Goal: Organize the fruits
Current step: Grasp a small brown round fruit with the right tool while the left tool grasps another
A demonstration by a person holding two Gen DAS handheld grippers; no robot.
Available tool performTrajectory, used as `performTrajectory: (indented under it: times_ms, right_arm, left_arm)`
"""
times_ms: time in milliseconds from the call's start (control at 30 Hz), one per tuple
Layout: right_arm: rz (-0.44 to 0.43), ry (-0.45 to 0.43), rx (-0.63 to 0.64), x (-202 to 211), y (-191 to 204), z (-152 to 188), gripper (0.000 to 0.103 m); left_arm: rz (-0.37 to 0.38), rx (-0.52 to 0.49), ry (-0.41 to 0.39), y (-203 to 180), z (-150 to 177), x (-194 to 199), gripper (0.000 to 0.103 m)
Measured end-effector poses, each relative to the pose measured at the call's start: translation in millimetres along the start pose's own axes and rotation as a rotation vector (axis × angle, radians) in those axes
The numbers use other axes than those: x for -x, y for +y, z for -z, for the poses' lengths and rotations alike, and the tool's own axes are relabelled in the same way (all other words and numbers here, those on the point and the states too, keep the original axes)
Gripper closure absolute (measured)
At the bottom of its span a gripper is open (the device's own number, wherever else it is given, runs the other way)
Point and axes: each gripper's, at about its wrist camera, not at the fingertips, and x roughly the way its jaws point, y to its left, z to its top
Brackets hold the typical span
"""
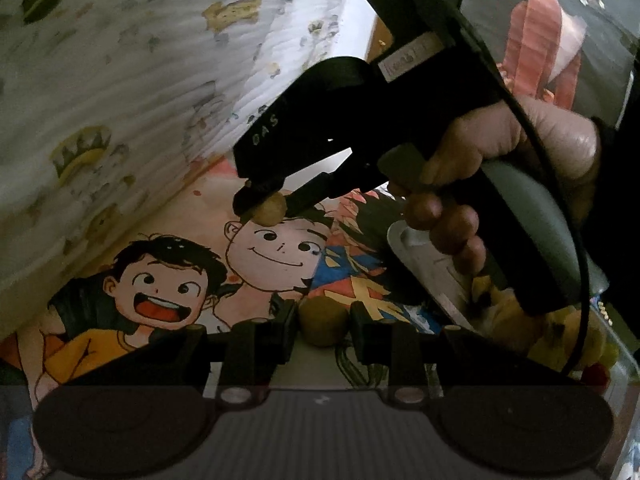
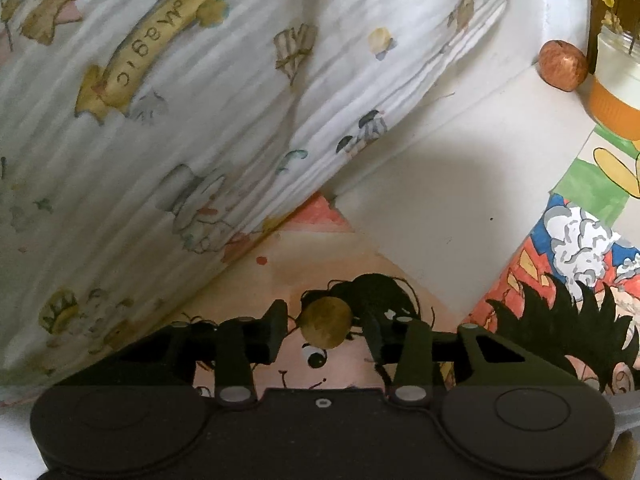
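Fingers of our left gripper [image 1: 323,322] pinch one small round brown fruit [image 1: 322,323]. Right gripper [image 2: 326,330] isn't squeezing yet; 2nd small round brown fruit [image 2: 327,323] sits on the cartoon mat [image 2: 248,280], right btwn its fingers.

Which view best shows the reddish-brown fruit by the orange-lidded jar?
The right wrist view: the reddish-brown fruit sits unobstructed in the far corner beside the orange-lidded jar. The left wrist view doesn't show it.

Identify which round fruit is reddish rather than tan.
The fruit in the far corner beside the orange-lidded jar; the tan one sits between the right gripper's jaws.
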Motion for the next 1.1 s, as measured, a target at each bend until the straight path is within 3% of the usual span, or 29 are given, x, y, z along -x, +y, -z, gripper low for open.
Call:
performTrajectory:
  times_ms: [400,1100]
  right_arm:
    - [0.019,-0.011,0.049,3.6,3.7,7.9,0.073]
    - [-0.005,-0.064,0.011,31.9,-5.3,31.6,0.073]
  left_arm:
    - [-0.003,0.089,-0.026,4.5,4.2,-1.0,0.072]
    - [0.003,0.184,-0.003,7.3,4.2,4.6,0.072]
